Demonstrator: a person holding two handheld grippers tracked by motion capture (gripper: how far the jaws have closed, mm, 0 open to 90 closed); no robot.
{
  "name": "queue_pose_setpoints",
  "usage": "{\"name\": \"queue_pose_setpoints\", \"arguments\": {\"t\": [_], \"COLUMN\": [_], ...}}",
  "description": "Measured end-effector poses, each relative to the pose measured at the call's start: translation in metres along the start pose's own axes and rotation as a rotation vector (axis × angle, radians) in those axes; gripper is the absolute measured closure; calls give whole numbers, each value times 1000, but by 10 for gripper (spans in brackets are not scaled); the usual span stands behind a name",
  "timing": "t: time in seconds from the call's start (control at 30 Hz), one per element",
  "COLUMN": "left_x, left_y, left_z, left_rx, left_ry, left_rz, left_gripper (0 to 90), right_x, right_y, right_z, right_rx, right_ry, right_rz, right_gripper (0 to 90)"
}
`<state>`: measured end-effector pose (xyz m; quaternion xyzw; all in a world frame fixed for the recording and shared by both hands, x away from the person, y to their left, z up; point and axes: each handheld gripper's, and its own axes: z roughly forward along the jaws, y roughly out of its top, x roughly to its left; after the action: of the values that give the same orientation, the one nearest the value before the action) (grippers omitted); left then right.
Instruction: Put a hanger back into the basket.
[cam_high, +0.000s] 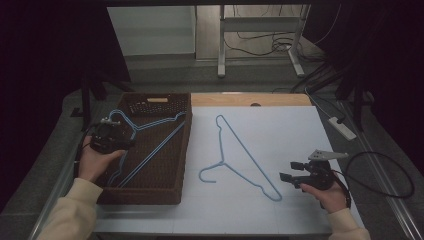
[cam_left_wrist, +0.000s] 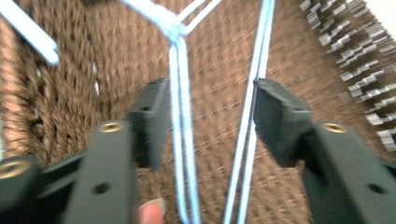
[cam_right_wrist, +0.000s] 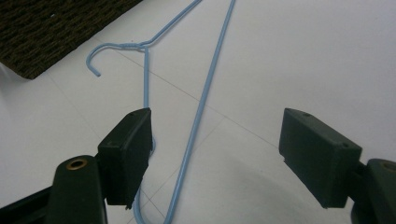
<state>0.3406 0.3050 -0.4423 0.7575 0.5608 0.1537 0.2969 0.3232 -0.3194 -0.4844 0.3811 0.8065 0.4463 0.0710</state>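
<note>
a thin blue wire hanger (cam_high: 239, 159) lies flat on the white table, hook toward the basket. more blue hangers (cam_high: 150, 142) lie stacked inside the brown woven basket (cam_high: 159, 192).

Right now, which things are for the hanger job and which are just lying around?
For the job:
- blue hangers in the brown basket
- blue hanger on the white sheet
- left tool, open
- right tool, open

Lying around:
- power strip
- floor cables

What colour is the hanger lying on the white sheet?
Light blue; the hanger shows best in the right gripper view.
</note>
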Motion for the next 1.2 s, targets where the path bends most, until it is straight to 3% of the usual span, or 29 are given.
{"name": "queue_pose_setpoints", "arguments": {"t": [0.2, 0.33, 0.43, 0.9, 0.97, 1.2], "left_x": [-19, -33, -51, -123, -129, -133], "left_y": [-4, -5, -8, -14, -15, -23], "left_z": [-31, -36, -38, -38, -35, -24], "left_rx": [-114, -131, -162, -262, -268, -271], "left_ry": [-103, -130, -189, -341, -350, -363], "left_rz": [50, 80, 104, 232, 249, 223], "left_gripper": [342, 324, 322, 313, 312, 313], "right_x": [0, 1, 2, 2, 3, 4], "right_y": [0, 1, 1, 1, 1, 1], "right_z": [-1, -1, -2, -3, -3, -2], "right_rx": [-4, -4, -6, -14, -12, -9], "right_ry": [-3, -2, -1, -8, -12, -14], "right_rz": [-1, -2, -2, -13, -15, -32], "right_gripper": [266, 266, 266, 266, 266, 269]}}
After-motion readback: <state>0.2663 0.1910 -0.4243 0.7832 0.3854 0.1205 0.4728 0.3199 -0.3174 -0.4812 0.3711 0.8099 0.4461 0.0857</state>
